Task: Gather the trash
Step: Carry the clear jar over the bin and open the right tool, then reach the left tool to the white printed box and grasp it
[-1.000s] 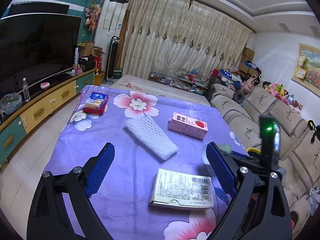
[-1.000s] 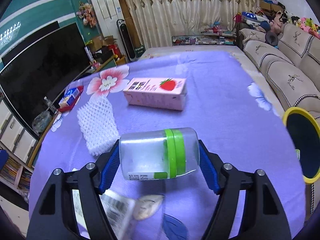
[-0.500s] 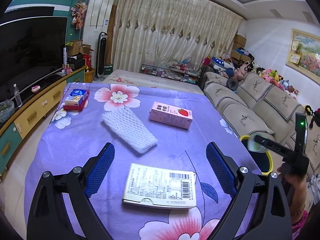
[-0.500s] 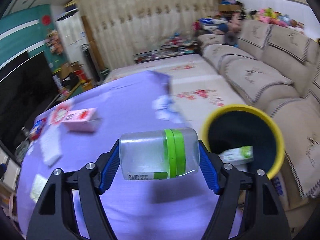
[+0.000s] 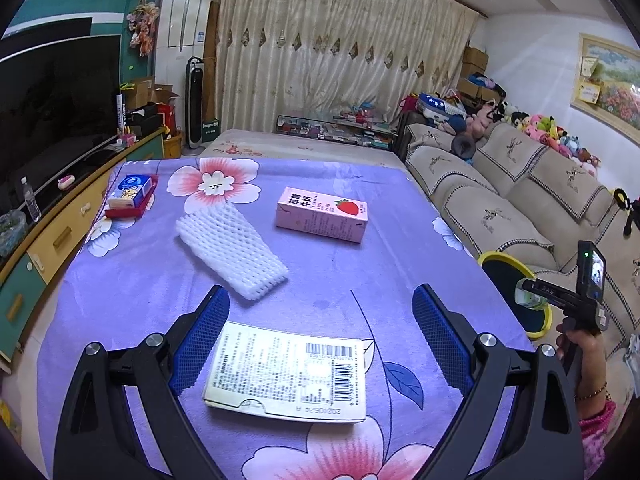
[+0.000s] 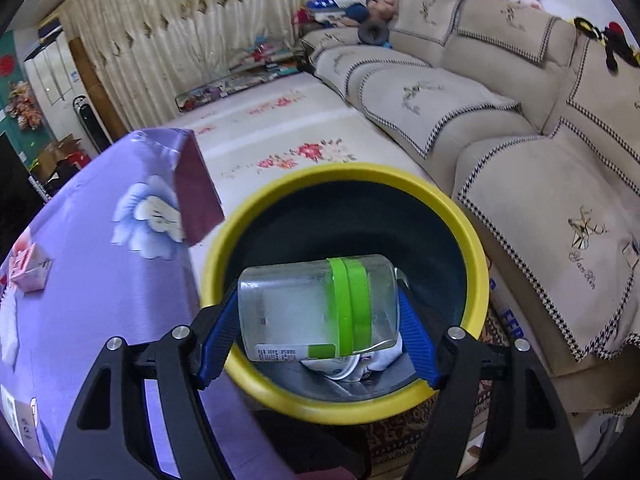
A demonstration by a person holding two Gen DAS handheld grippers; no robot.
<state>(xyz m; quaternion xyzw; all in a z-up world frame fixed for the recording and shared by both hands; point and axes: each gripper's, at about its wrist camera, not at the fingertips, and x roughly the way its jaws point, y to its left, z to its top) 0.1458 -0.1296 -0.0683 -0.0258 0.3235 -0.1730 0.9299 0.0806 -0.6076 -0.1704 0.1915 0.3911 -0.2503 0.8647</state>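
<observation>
Left wrist view: the left gripper [image 5: 320,320] stood wide open and held nothing, above a flat carton [image 5: 288,374] on the purple-covered worktop [image 5: 120,280]; a pink carton [image 5: 322,214] and a foam net [image 5: 232,252] lay farther off.

Right wrist view: the right gripper [image 6: 316,320] clamped a clear jar [image 6: 316,312] sideways directly over the yellow-rimmed bin [image 6: 476,248]. The release was best made there, with the jar centred inside the rim, so that it fell clear of the edge.

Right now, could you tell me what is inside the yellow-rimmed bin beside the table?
Inside the yellow-rimmed bin, some crumpled white packaging lies at the bottom. The clear jar, clamped in the right gripper above the opening, covers much of the rest.
</observation>
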